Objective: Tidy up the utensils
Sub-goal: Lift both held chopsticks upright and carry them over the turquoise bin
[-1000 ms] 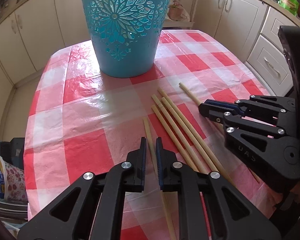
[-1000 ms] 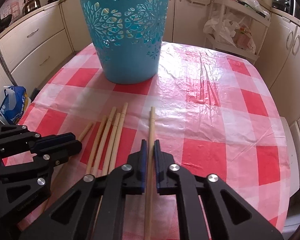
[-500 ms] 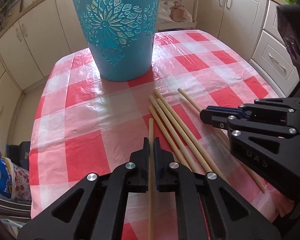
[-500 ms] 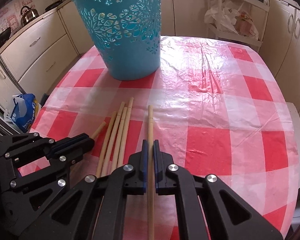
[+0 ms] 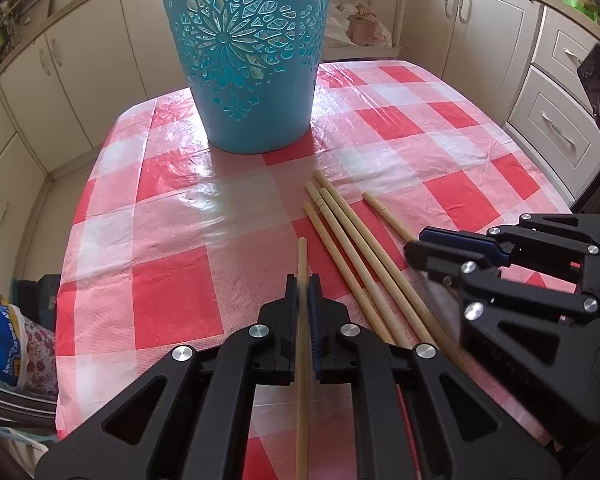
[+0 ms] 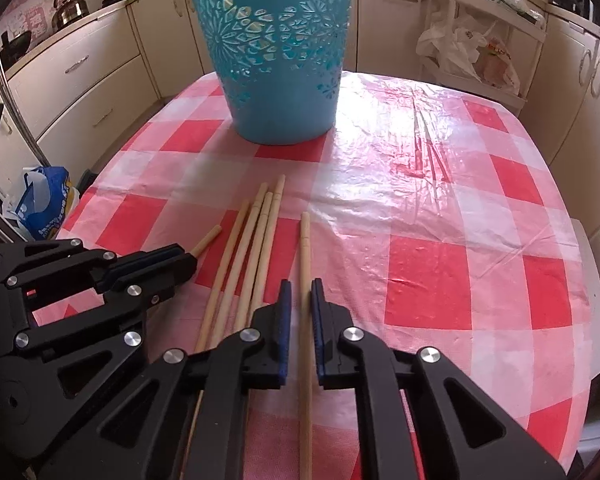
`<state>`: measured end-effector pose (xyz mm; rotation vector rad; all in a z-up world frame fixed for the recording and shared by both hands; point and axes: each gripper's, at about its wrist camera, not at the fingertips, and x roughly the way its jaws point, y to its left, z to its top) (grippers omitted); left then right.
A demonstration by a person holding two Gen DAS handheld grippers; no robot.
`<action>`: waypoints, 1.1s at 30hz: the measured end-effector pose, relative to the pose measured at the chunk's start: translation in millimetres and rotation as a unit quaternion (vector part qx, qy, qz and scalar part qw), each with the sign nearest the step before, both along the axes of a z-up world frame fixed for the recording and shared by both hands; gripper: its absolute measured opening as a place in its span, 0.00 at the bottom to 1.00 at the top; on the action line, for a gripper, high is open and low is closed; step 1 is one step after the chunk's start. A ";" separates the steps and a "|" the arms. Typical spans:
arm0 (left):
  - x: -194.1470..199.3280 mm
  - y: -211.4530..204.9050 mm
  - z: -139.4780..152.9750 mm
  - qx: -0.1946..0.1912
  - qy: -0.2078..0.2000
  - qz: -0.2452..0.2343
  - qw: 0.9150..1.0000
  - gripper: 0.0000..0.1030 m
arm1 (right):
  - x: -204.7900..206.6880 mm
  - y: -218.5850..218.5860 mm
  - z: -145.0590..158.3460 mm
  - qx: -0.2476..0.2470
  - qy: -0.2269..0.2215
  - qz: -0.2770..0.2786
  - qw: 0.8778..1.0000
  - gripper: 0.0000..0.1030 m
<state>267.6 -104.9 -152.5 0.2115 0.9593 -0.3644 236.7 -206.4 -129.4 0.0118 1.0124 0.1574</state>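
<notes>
A tall blue cut-out basket stands at the far side of the checked table and also shows in the right wrist view. Several wooden chopsticks lie side by side in front of it. My left gripper is shut on one chopstick, held off the table. My right gripper is slightly open around another chopstick that lies between its jaws. The right gripper shows in the left wrist view, and the left gripper in the right wrist view.
The red-and-white plastic tablecloth covers a rounded table. Cream kitchen cabinets surround it. A blue bag sits on the floor at left; a rack with plastic bags stands behind.
My left gripper closed on a chopstick and lifted it. My right gripper, shut on its chopstick half a second ago, has opened slightly. Both drew back from the basket.
</notes>
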 end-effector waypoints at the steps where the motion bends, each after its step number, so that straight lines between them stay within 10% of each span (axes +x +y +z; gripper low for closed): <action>1: -0.5 0.0 0.1 0.000 0.000 0.001 1.000 0.05 | -0.6 -4.8 -0.1 0.016 0.002 -0.008 1.000 0.06; 15: -23.7 48.4 44.8 -0.124 -0.043 0.041 0.990 0.04 | -41.3 -47.7 28.4 0.248 -0.018 -0.069 0.966 0.06; 33: -19.8 85.1 164.7 -0.236 -0.166 0.047 0.956 0.04 | -34.5 -36.1 149.8 0.274 -0.171 -0.044 0.945 0.06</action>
